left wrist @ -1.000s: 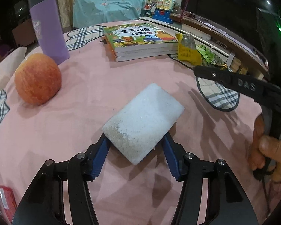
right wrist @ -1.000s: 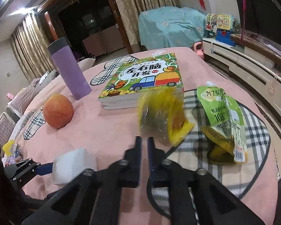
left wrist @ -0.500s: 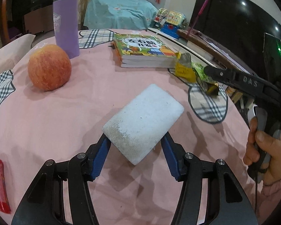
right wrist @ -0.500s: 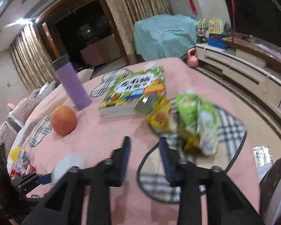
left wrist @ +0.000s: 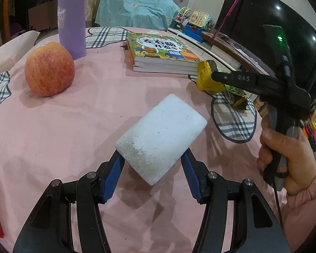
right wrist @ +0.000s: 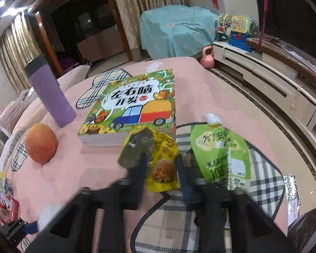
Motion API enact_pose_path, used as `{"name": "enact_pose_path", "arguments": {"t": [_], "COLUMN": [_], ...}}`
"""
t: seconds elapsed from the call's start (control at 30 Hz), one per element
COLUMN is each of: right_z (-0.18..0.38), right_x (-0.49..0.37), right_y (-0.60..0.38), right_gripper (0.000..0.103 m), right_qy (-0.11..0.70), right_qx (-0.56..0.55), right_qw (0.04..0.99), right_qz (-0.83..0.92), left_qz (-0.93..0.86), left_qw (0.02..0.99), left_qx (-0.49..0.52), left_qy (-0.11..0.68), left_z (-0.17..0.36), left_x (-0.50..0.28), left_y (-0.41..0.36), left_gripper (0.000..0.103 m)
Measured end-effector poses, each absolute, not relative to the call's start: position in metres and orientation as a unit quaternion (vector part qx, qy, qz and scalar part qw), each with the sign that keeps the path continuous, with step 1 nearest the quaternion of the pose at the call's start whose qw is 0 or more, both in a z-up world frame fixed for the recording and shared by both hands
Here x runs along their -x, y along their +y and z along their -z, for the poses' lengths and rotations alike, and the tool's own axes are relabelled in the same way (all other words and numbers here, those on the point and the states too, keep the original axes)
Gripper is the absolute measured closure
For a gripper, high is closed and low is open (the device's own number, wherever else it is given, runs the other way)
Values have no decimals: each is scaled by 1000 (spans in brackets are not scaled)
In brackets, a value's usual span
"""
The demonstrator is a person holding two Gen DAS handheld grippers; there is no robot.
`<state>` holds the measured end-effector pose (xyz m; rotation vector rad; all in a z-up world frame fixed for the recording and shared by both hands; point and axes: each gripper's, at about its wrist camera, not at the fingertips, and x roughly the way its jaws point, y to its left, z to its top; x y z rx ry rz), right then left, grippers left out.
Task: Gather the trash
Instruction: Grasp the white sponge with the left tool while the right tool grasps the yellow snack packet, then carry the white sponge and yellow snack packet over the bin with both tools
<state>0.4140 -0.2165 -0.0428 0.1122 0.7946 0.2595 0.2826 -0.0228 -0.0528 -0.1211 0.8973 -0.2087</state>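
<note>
A white foam block (left wrist: 162,132) is held just above the pink tablecloth, with my left gripper (left wrist: 152,162) shut on its near end. A crumpled yellow snack wrapper (right wrist: 162,154) lies at the edge of the plaid mat, right in front of the book. My right gripper (right wrist: 161,166) straddles it with a finger on each side. Its jaws are closing with the wrapper between them, and the pads still stand apart. A green drink pouch (right wrist: 219,151) lies just right of the wrapper. In the left wrist view the right gripper (left wrist: 212,77) reaches into the yellow wrapper (left wrist: 203,78).
A stack of picture books (right wrist: 134,107), a purple flask (right wrist: 50,97) and an apple (right wrist: 41,145) stand on the far and left parts of the table. A red packet (right wrist: 4,208) lies at the left edge. A person's hand (left wrist: 284,154) grips the right handle.
My right gripper was shut with the yellow wrapper at its tips. It spread its jaws, and they now flank the wrapper beside the book. My left gripper rolled a little, still holding the block.
</note>
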Motion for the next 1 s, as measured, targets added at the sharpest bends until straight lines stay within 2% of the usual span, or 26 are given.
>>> {"name": "enact_pose_path", "arguments": {"t": [0.1, 0.3, 0.7, 1.0], "right_z": [34, 18, 26, 25], "right_x": [-393, -336, -200, -149], "right_y": [-220, -235, -282, -311], "right_gripper": [103, 103, 103, 103], "right_qy": [369, 352, 334, 316], "right_qx": [-65, -101, -168, -188], "right_qw": [917, 915, 913, 919], "right_qz": [-138, -171, -161, -139], "left_qz": [104, 123, 168, 200], "left_qw": [896, 894, 883, 880], "left_qx": [57, 58, 53, 24], "left_qy": [429, 426, 435, 429], "left_z": [48, 43, 46, 39], "left_x": [-277, -251, -189, -157], "left_y": [-25, -36, -80, -120], "left_gripper": [47, 47, 47, 47]}}
